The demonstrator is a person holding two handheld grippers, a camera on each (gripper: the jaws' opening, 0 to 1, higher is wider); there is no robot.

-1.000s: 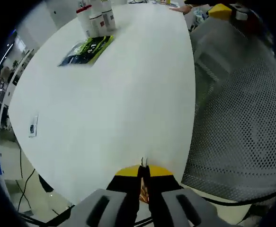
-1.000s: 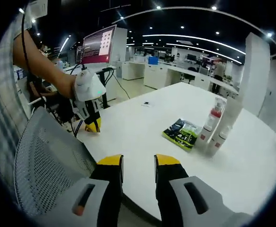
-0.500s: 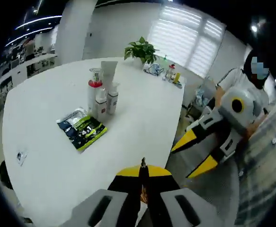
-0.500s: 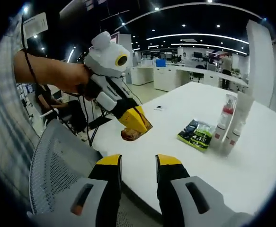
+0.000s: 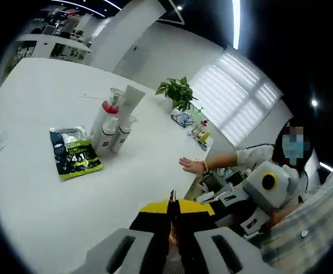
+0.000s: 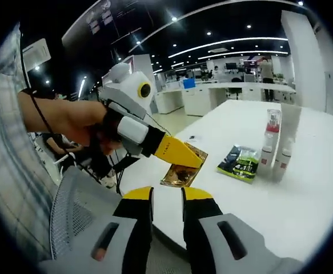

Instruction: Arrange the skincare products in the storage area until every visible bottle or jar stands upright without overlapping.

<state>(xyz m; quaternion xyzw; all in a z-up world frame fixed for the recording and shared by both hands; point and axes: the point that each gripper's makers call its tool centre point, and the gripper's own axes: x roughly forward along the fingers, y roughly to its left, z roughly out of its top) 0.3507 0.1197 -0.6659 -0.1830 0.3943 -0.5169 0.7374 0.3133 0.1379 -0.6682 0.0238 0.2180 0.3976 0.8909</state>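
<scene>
A red-capped pump bottle (image 5: 105, 117), two small white bottles (image 5: 120, 132) and a white tube (image 5: 133, 101) stand upright together on the white table (image 5: 35, 211). They also show in the right gripper view, the bottles (image 6: 271, 145) beside the tube (image 6: 290, 127). A green and black sachet (image 5: 73, 160) lies flat beside them, and appears again as the green sachet (image 6: 240, 163). My left gripper (image 5: 172, 206) is shut on a thin gold-brown sachet (image 6: 182, 171), held in the air off the table's edge. My right gripper (image 6: 167, 195) stands open below it with nothing between its fingers.
A person's hand (image 5: 191, 165) rests on the table's far edge. A potted plant (image 5: 177, 92) and small items (image 5: 199, 132) stand at the back. A grey mesh chair (image 6: 69, 211) sits by the near edge, and desks fill the office behind.
My left gripper has risen from the table's edge and swung up with the gold-brown sachet in it. My right gripper's jaws have narrowed a little.
</scene>
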